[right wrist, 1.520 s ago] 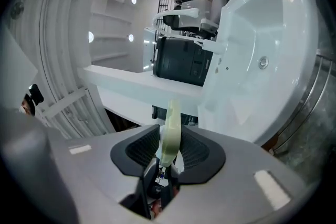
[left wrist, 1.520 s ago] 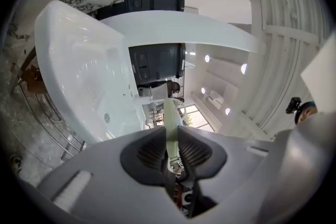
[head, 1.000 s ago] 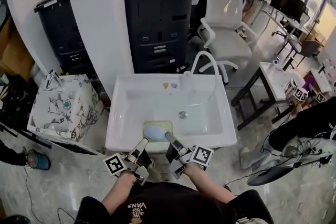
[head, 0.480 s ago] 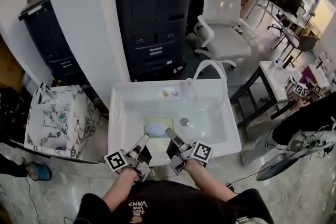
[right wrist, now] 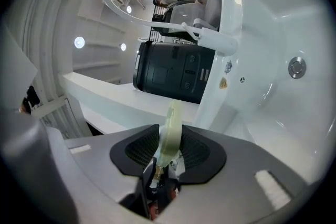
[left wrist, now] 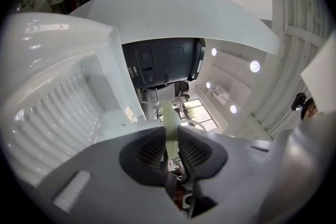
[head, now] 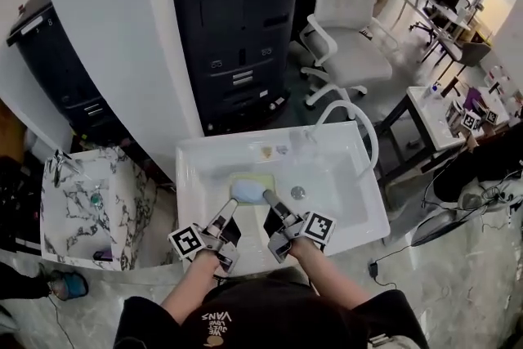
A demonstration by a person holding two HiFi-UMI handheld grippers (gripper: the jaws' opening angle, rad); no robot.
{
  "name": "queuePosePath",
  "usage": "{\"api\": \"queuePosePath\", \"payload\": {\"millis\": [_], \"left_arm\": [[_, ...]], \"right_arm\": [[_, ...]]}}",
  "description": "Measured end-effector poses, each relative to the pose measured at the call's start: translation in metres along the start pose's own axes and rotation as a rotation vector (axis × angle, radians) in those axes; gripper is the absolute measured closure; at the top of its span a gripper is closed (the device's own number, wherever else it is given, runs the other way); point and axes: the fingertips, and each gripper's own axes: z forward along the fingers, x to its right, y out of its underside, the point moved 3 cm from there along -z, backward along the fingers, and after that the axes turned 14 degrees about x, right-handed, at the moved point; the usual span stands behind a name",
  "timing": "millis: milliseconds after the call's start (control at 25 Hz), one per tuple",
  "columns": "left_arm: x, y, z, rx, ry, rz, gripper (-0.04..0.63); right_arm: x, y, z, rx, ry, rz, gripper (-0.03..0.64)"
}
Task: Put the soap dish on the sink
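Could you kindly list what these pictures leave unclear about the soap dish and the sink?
- Head view: whether the soap dish touches the sink or hangs above it; its own body hides the underside.
- Left and right gripper views: the dish is seen edge-on only; the soap is not in sight.
- Head view: items on the sink's back ledge, too small.
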Motion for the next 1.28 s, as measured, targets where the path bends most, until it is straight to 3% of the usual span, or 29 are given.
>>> {"api": "queuePosePath", "payload": {"millis": [240, 440, 760, 960, 1120, 1280], "left_arm": [[-0.030, -0.010, 0.014, 0.006, -0.040, -0.032, 0.477], [-0.054, -0.018, 0.032, 0.018, -0.053, 0.000, 0.477], [-0.095, -0.020, 0.053, 0.088, -0.143, -0.021, 0.477], [-0.110, -0.020, 0.069, 0.139, -0.139, -0.010, 0.477], [-0.123, -0.022, 0.077, 0.179, -0.152, -0.006, 0.477], [-0.133, -0.023, 0.082, 0.194, -0.178, 0.011, 0.477]], "right_arm": [[0.026, 0.002, 0.021, -0.005, 0.054, -0.012, 0.518], [0.047, 0.003, 0.044, -0.011, 0.061, 0.045, 0.514], [0.084, 0.000, 0.080, -0.072, 0.061, 0.069, 0.506], [0.102, -0.010, 0.095, -0.129, 0.082, 0.010, 0.502], [0.118, -0.011, 0.105, -0.149, 0.116, 0.020, 0.502], [0.123, -0.011, 0.115, -0.156, 0.083, 0.045, 0.502]]}}
